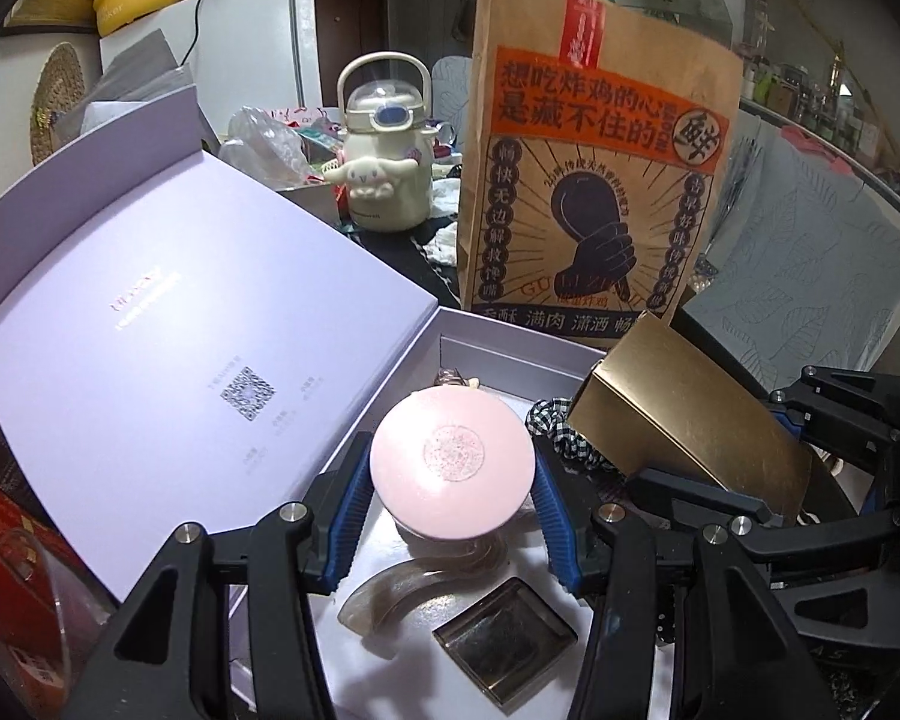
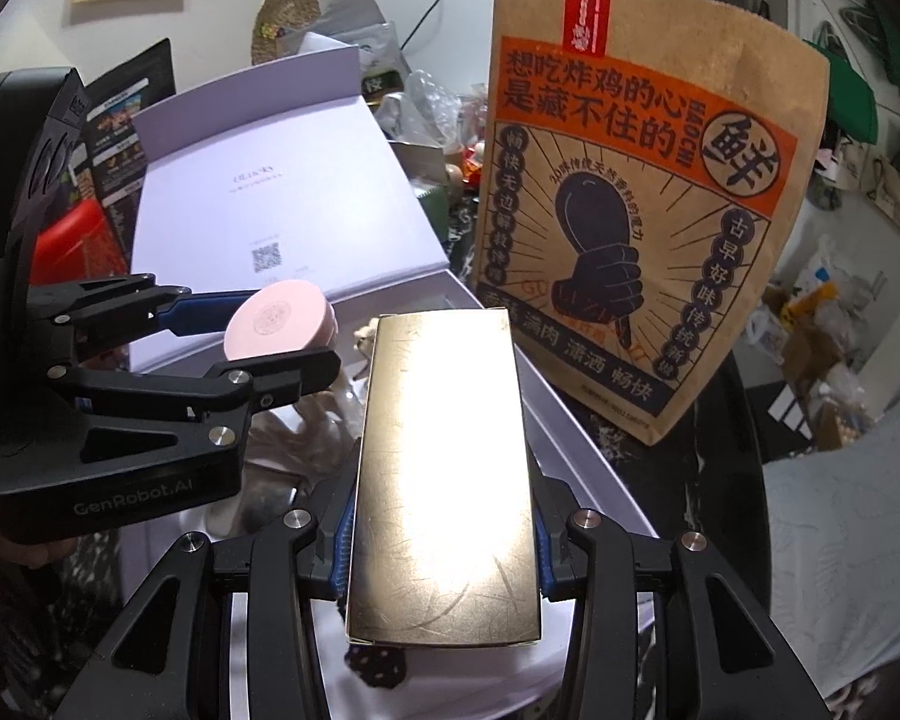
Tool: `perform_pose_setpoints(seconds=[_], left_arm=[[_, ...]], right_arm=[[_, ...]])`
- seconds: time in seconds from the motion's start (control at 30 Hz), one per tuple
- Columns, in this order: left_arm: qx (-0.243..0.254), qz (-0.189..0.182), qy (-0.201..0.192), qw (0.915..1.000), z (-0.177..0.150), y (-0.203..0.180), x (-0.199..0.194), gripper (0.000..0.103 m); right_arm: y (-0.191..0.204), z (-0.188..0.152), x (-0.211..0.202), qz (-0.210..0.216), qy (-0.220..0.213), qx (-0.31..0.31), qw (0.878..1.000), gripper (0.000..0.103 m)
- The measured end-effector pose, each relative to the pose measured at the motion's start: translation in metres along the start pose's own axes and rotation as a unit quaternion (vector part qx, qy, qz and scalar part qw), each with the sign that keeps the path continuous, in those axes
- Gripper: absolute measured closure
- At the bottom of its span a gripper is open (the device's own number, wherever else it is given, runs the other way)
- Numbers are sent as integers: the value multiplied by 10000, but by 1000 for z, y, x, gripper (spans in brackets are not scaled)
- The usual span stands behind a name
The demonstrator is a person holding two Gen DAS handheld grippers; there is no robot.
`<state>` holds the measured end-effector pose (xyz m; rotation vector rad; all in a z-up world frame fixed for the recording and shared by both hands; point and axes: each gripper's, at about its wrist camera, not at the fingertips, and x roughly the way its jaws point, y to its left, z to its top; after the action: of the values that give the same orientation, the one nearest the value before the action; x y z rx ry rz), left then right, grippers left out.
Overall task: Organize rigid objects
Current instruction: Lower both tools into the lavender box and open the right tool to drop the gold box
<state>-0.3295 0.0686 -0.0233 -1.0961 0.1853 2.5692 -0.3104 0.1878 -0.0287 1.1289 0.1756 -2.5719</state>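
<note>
My left gripper is shut on a round jar with a pink lid, held above the inside of an open lilac gift box. The same pink lid and left gripper show at the left of the right wrist view. My right gripper is shut on a long gold carton, which hangs over the box's right side; the gold carton appears at the right of the left wrist view. The box's lid stands open to the left.
In the box tray lie a curved recess, a square recess and a checked fabric piece. A tall brown paper bag stands just behind the box. A cream kettle-shaped bottle and clutter sit farther back.
</note>
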Motion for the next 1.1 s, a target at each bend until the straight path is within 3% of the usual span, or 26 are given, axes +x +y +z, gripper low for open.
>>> perform_pose_setpoints(seconds=[0.47,1.1], left_arm=[[7,-40,392,9992,-17,-3,23,53],[-37,18,396,9992,-26,-9,14,53]], right_arm=[[5,-15,23,-396,224,-202,9988,60],[1,-20,28,-298,532,-53,9981,57]])
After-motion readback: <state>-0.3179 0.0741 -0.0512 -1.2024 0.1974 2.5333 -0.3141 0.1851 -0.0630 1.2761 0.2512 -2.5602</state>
